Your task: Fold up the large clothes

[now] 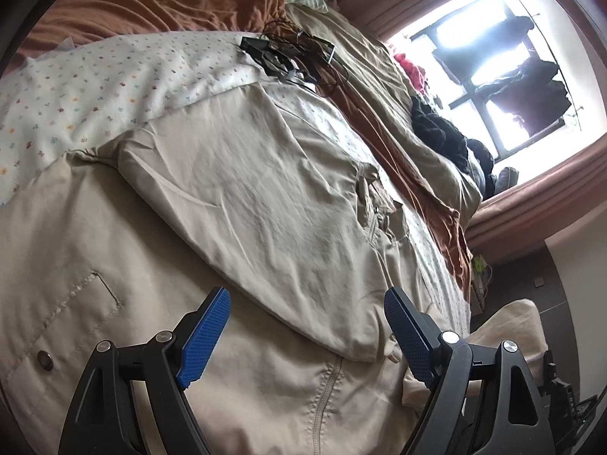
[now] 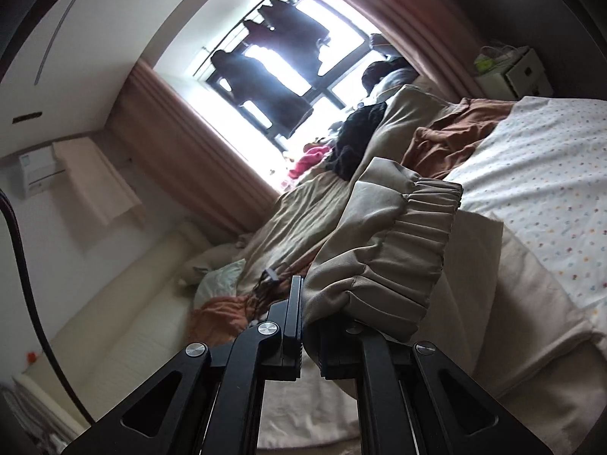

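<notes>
Blue-padded left tool (image 1: 305, 335), lower centre of the left wrist view: fingers spread wide, nothing between them, hanging over the garment.

Beige jacket (image 1: 246, 204), the task's thing: spread on the bed across the centre and lower left of the same view. One panel or sleeve lies folded over the body as a smooth flap. Stitched pocket outline and snap button (image 1: 44, 360) at lower left; zip seam at bottom centre. Judged progress: early, with one fold laid and the rest of the folding, including the far side, not yet done.

Floral bedsheet (image 1: 95, 87), upper left: white with small coloured print, under the jacket. Rust-coloured blanket (image 1: 170, 3) above it. Black device with cables (image 1: 288, 53), upper centre, resting on the sheet.

Window (image 1: 493, 57), upper right: bright, dark clothes hanging outside.

Right tool (image 2: 309, 326), lower centre of the right wrist view: fingers pressed together, pinching the jacket's fabric just below its elastic gathered cuff (image 2: 409, 235), which is lifted clear of the bed. Judged next: carry this cuff across the body.

White box (image 2: 519, 72), upper right of the right wrist view: markings too small to read.

Writing and brands: none legible in either view.
</notes>
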`<state>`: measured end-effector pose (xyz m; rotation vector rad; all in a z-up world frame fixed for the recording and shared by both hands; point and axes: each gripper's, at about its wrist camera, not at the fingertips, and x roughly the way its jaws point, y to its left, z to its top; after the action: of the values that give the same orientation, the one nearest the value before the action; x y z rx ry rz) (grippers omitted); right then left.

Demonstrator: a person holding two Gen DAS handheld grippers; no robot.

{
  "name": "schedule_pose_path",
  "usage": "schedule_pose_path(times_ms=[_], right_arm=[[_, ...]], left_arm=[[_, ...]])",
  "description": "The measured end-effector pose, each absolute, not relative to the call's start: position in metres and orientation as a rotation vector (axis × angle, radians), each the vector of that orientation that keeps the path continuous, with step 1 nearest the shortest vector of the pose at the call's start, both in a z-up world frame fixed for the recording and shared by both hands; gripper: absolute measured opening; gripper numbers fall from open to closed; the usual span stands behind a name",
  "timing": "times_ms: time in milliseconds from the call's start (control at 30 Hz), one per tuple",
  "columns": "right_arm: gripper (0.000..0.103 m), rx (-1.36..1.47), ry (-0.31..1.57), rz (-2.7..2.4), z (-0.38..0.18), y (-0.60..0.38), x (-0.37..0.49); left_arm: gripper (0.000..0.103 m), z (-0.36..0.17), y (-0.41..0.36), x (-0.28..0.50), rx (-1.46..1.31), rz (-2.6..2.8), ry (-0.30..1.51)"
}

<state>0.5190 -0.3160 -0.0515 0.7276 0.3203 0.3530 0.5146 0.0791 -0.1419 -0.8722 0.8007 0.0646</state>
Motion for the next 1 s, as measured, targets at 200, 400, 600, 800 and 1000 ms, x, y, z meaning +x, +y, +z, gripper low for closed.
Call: schedule_pose_path(times_ms=[200, 400, 600, 800, 1000], right_arm=[[0.007, 0.664, 0.412, 0.454, -0.072, -0.246, 0.547], [0.007, 0.618, 0.546, 0.529, -0.107, -0.193, 0.577], [0.012, 0.559, 0.722, 0.538, -0.139, -0.155, 0.603], [0.072, 0.660, 0.858, 0.527, -0.170, -0.163, 0.602], [0.072, 0.709, 0.804, 0.472, -0.160, -0.218, 0.574]], left_arm=[[0.084, -0.152, 0.110, 0.508, -0.922, 0.139, 0.801], [0.084, -0.158, 0.132, 0.498, -0.989, 0.180, 0.784], [0.084, -0.161, 0.146, 0.494, -1.026, 0.217, 0.770], [0.084, -0.162, 0.141, 0.497, -1.006, 0.217, 0.783], [0.084, -0.160, 0.124, 0.506, -0.946, 0.194, 0.807]])
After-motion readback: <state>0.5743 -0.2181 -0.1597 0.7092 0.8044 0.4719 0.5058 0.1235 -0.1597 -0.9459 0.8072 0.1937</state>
